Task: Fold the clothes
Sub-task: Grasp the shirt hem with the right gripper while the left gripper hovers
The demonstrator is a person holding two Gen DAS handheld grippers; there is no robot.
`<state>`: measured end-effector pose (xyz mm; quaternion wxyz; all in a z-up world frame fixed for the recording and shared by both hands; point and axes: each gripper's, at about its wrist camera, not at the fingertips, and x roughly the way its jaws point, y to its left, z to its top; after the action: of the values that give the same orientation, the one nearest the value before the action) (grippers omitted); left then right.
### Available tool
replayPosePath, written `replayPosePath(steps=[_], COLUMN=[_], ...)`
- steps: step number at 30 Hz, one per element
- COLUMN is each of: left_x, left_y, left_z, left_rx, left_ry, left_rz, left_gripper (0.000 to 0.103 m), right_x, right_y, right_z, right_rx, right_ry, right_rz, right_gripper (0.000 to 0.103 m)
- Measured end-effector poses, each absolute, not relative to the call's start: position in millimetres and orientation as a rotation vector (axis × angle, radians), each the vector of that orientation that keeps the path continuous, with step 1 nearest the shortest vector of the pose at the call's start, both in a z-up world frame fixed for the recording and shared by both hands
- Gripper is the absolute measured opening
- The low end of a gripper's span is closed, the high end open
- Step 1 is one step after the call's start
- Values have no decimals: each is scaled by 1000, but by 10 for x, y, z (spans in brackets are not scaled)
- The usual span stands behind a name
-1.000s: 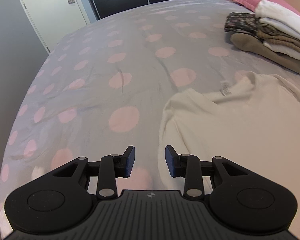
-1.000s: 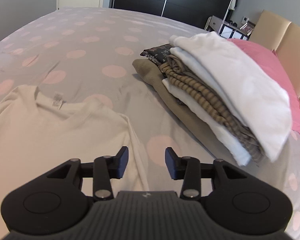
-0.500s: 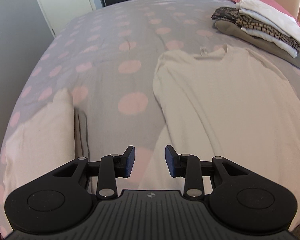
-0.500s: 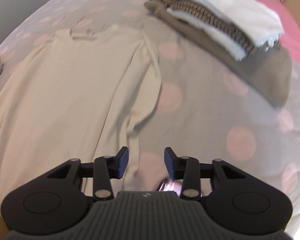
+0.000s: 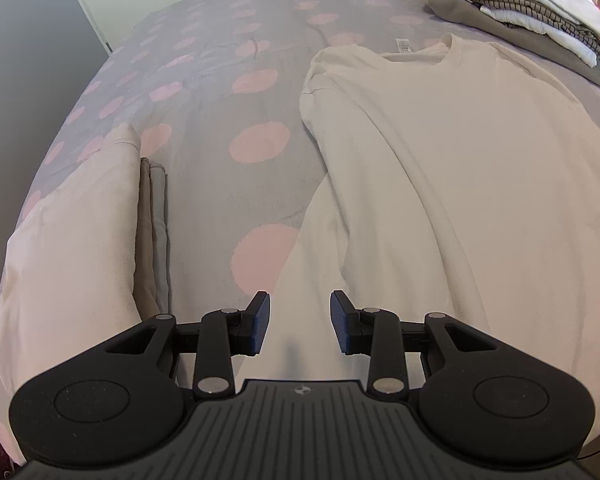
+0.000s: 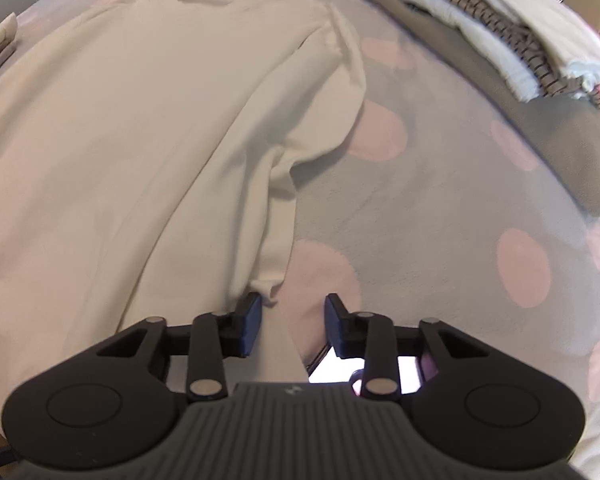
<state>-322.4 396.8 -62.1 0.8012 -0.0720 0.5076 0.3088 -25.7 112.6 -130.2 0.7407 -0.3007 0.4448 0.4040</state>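
A cream long-sleeved shirt (image 5: 480,168) is spread flat on the bed (image 5: 220,92), collar away, sleeves laid along its sides. The left gripper (image 5: 299,322) and right gripper (image 6: 292,322) are held wide apart, empty, over the sleeve ends. A grasp of the sleeves is judged next.

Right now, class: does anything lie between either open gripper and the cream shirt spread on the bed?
Nothing visible does. The left gripper hangs open directly over the shirt, near its lower sleeve. The right gripper is open at the other sleeve's cuff. The stack of folded clothes lies off to the side.
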Motion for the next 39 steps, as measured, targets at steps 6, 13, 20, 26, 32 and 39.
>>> replayPosePath(steps=[6,13,20,26,32,39], left_x=[-3211,-3223,-3146,-3068,-2991,-2980], left_y=[4008,4040,4063,4140,4276,4307], left_z=[-657,-682,-631,-678,-776,-856], left_rx=[-174,-202,-223,-254,-295,-307], left_ry=[1088,1104,1092,1106,1133,1164], left_rz=[674,688,694,709,723,661], left_gripper=[31,31,31,31,31,44], right_x=[-33,229,904,1536,1946,1863], right_y=[976,801,625,431,251,375], right_z=[-1118,-903,-693,-828,-1018,-1094], right_rx=[-610,-551,-525,-472,-423,-508], right_ry=[996,1018,1008,1050,1096,1066], right_rz=[785,666,460,296,135,145], right_gripper=[1,0,0,0,0,1])
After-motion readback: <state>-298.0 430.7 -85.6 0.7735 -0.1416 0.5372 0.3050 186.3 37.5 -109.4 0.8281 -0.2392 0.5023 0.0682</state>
